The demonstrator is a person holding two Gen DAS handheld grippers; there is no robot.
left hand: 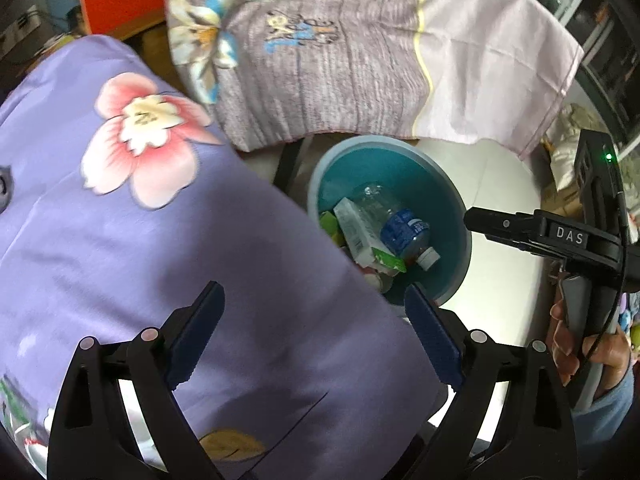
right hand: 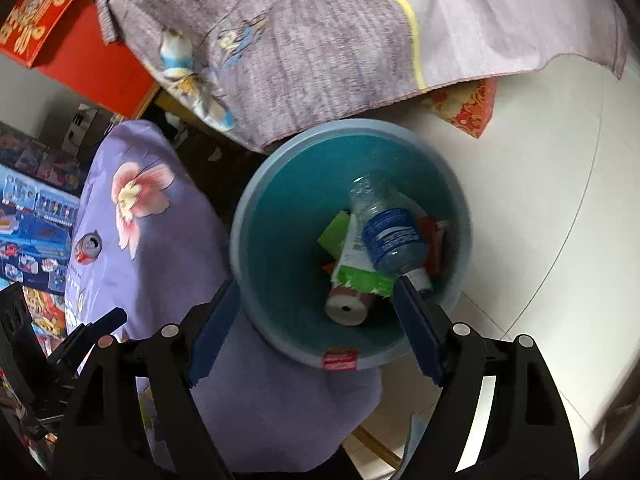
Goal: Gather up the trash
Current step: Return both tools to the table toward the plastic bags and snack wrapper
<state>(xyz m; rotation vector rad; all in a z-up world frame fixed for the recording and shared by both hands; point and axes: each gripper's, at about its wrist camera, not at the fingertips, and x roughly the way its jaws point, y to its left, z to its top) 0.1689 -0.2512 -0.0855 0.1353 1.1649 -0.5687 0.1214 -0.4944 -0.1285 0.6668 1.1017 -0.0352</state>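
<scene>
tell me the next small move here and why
Probably swing the left gripper toward the crushed red can lying on the purple floral cloth. Both grippers are open and empty, the bin already holds a bottle, and that can looks like trash still out.

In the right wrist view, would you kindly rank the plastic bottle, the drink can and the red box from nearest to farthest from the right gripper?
1. Plastic bottle, in the bin just ahead of the right gripper.
2. Drink can, left, on the purple cloth.
3. Red box, far upper left.

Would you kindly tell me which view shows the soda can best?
The right wrist view: the soda can lies in plain sight on the purple floral cloth. In the left wrist view I cannot find it.
</scene>
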